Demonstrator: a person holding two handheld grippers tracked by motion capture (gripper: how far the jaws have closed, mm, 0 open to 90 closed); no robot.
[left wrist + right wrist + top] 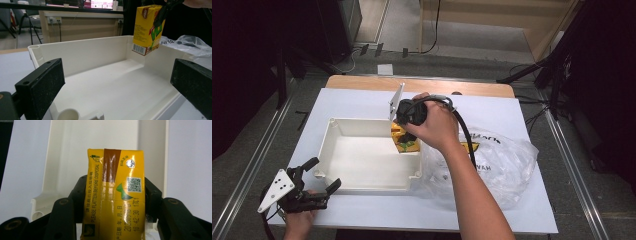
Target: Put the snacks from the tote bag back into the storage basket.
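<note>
Overhead, right claw [404, 134] grips yellow carton [115, 195] above white tray [362, 187]; left claw [319, 177] gapes

Yellow-brown drink carton [115, 195], white tray [362, 155], black gripper pads [42, 85].

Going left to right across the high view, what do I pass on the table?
Left hand-held gripper → white tray → yellow drink carton held in the right hand-held gripper → clear plastic bag.
</note>
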